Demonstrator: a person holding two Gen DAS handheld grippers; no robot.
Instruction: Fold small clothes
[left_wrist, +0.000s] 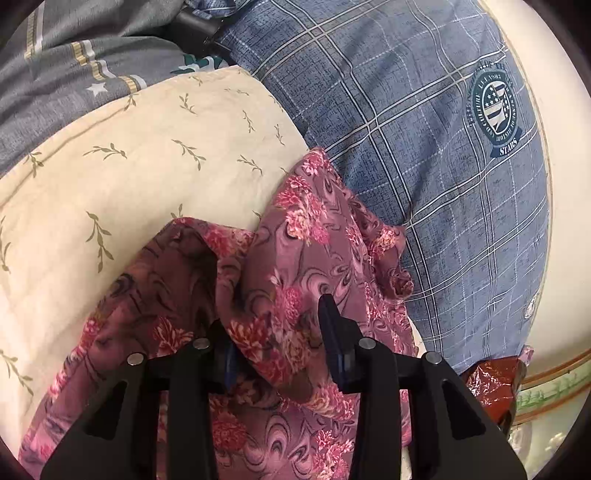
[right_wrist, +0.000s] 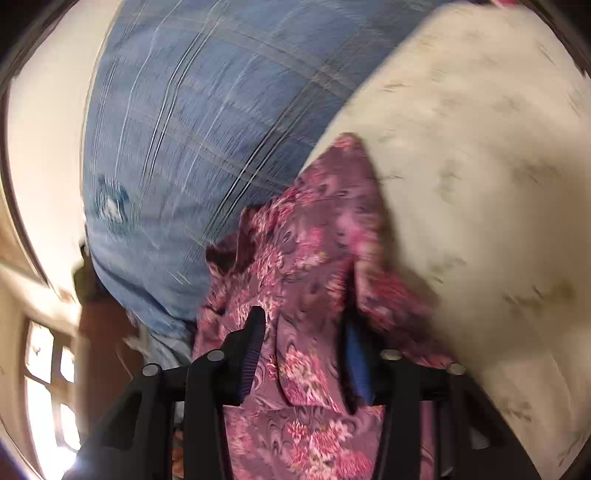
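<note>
A mauve garment with pink flowers (left_wrist: 303, 229) lies crumpled where a cream sheet meets a blue checked cloth. My left gripper (left_wrist: 277, 332) stands open, with a loose fold of the garment bunched between its fingers and draped over the left one. The right wrist view is blurred by motion. There the same garment (right_wrist: 314, 229) runs up from my right gripper (right_wrist: 304, 339), which is shut on a thick bunch of it, cloth filling the gap from pad to pad.
The cream sheet with olive leaf sprigs (left_wrist: 129, 177) (right_wrist: 480, 166) covers one side. The blue checked bedding with a round badge (left_wrist: 424, 147) (right_wrist: 192, 129) covers the other. Grey striped fabric (left_wrist: 74, 55) lies behind. A red-brown plastic bag (left_wrist: 491, 384) sits at the bed's edge.
</note>
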